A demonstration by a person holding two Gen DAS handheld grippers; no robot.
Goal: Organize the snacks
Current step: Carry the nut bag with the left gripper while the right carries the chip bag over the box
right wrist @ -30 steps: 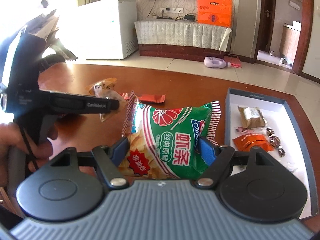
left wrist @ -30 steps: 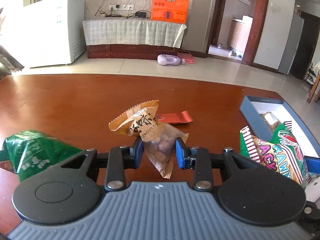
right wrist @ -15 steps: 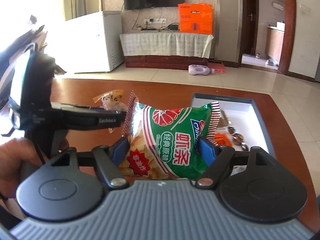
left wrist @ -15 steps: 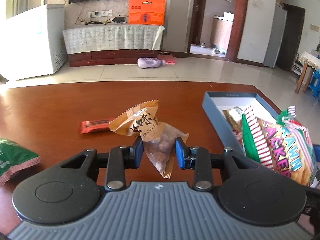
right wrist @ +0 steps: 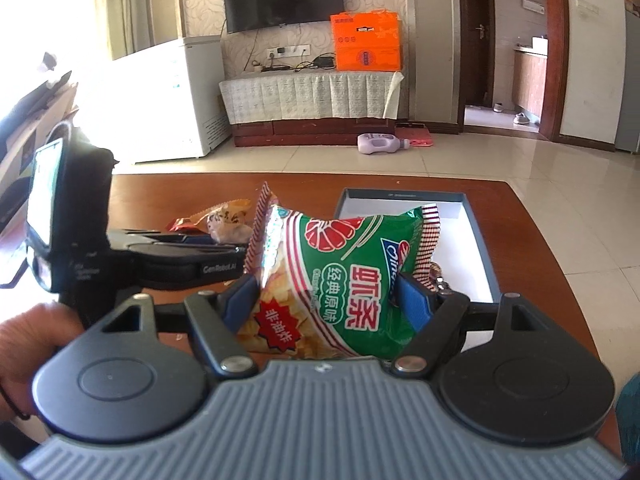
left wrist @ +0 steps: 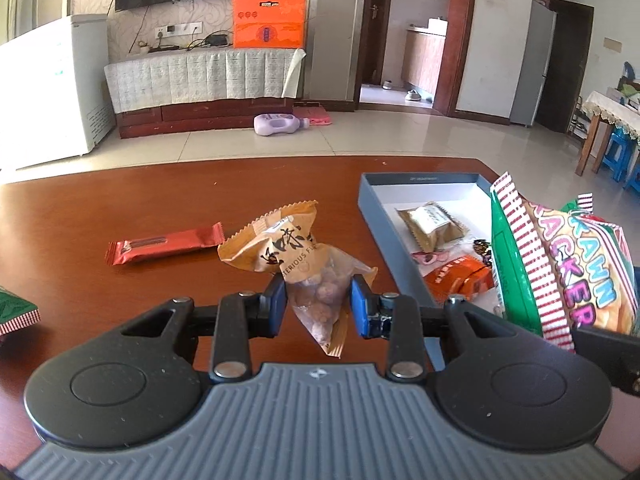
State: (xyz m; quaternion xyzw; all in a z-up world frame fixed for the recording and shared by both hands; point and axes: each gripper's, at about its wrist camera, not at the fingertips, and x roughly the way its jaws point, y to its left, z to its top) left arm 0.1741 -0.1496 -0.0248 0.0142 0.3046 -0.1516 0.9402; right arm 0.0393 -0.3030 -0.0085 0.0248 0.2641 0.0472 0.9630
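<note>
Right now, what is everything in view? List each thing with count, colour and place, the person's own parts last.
nut packet: 1, tan and clear, held in the left gripper above the table
prawn cracker bag: 1, green, red and white, held in the right gripper beside the box
box: 1, blue-grey walls, white inside, right part of the table
small packets in the box: several, brown, orange and others, on its floor
red bar: 1, lying on the table, left of the nut packet
green bag: 1, at the table's left edge, mostly cut off
table: 1, red-brown wood
left gripper: 1, black with blue pads
right gripper: 1, same make
hand: 1, on the left gripper's handle
</note>
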